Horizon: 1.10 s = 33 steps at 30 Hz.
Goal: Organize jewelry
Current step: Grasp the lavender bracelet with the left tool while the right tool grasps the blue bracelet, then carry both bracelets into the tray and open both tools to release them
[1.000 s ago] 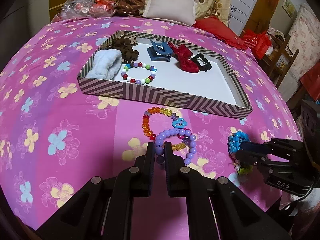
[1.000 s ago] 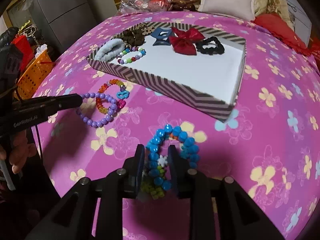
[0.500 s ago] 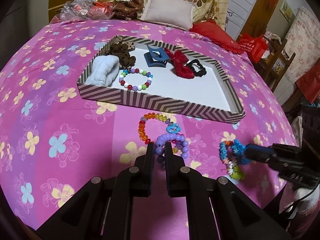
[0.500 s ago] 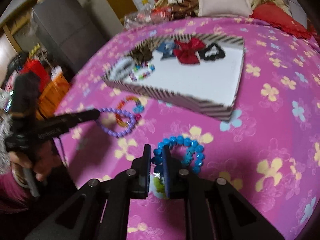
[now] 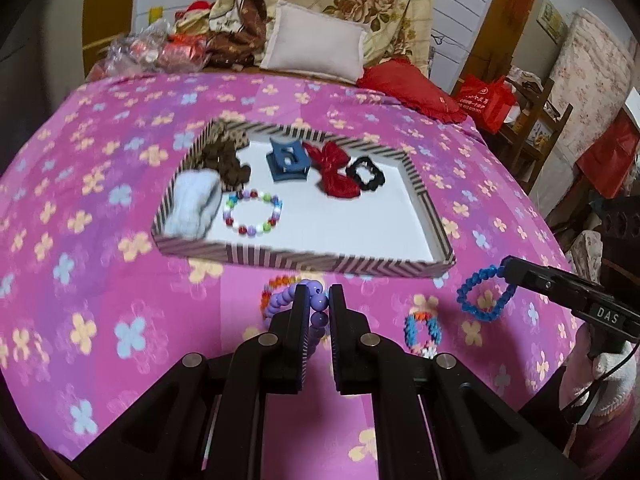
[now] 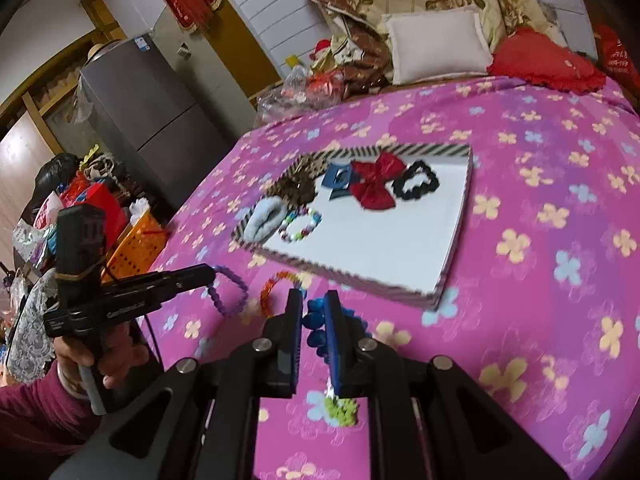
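L gripper (image 5: pixel 319 300) is clamped on a lilac round-bead bracelet (image 5: pixel 316 312), R gripper (image 6: pixel 313 312) on a blue bead bracelet (image 6: pixel 316 320); both hang above the pink flowered bedspread (image 5: pixel 120 280). An orange bead bracelet (image 5: pixel 276 284) lies just beside, w/ a striped shallow cardboard tray (image 5: pixel 340 266) at 12 o'clock holding a multicolour bead bracelet (image 5: pixel 253 217), red bow (image 5: pixel 334 172) and black scrunchie (image 5: pixel 365 174).

Both wrist views look obliquely down the bed, sharing the striped tray (image 5: pixel 304 262).

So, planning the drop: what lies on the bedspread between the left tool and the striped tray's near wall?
Only the orange bead bracelet, seen in the left wrist view; otherwise bare bedspread before the tray.
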Each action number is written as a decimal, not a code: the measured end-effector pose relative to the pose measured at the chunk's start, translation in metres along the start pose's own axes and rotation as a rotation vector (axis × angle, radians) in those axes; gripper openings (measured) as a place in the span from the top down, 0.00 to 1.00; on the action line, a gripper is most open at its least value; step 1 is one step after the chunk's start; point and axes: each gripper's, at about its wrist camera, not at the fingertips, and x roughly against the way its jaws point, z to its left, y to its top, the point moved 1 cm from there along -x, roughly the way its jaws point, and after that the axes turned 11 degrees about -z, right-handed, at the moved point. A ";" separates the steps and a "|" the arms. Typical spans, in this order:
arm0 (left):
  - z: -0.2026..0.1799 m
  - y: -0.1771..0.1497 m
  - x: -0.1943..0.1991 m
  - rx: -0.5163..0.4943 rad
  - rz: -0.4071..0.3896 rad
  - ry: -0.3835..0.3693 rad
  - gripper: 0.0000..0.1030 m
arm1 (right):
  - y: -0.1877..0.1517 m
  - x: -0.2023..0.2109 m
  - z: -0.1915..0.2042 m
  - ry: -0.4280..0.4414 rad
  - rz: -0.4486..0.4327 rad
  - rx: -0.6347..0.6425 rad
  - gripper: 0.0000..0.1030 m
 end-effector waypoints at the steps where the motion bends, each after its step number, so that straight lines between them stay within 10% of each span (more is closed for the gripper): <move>1: -0.001 0.004 0.001 -0.006 -0.006 0.002 0.97 | 0.002 0.000 -0.002 -0.001 -0.007 -0.003 0.89; 24: -0.044 0.067 -0.090 -0.077 0.036 -0.003 0.97 | 0.051 -0.059 -0.060 -0.179 -0.091 -0.150 0.89; 33: 0.006 0.053 -0.138 -0.015 0.116 0.116 0.97 | 0.051 -0.112 -0.085 -0.267 -0.021 -0.172 0.89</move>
